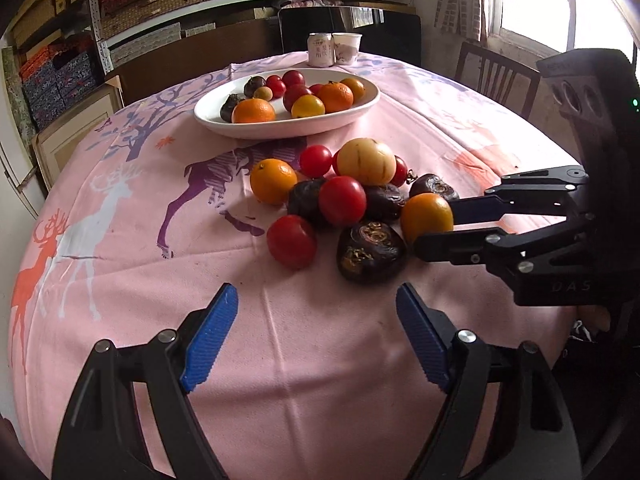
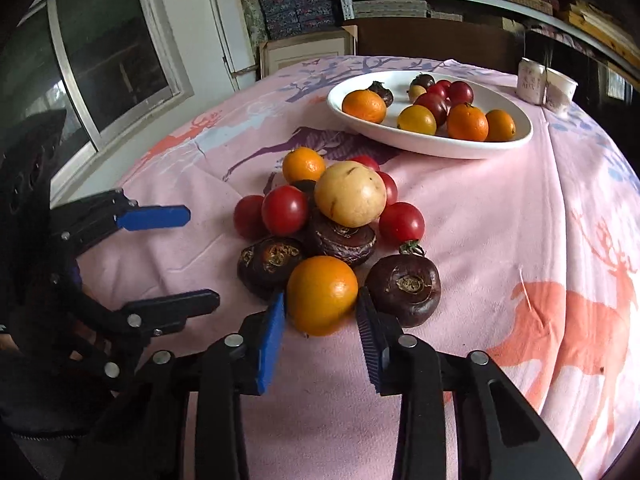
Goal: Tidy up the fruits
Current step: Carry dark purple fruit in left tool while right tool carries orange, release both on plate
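— So, how is the sorting going?
— Roughly half the fruit is sitting in the white oval dish (image 2: 430, 146); the loose pile (image 1: 344, 200) is waiting on the tablecloth (image 1: 160, 280).
— And the grippers?
— Right gripper (image 2: 320, 312) is closing around an orange (image 2: 322, 295); left gripper (image 1: 316, 312) is hanging released.

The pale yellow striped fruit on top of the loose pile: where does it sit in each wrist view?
Left wrist view: pale yellow fruit sits just above centre, at the far side of the pile, short of the white plate.
Right wrist view: pale yellow fruit sits at centre, atop the pile, above the orange between the right tongs.
Shared landmark: the white plate beyond the pile.
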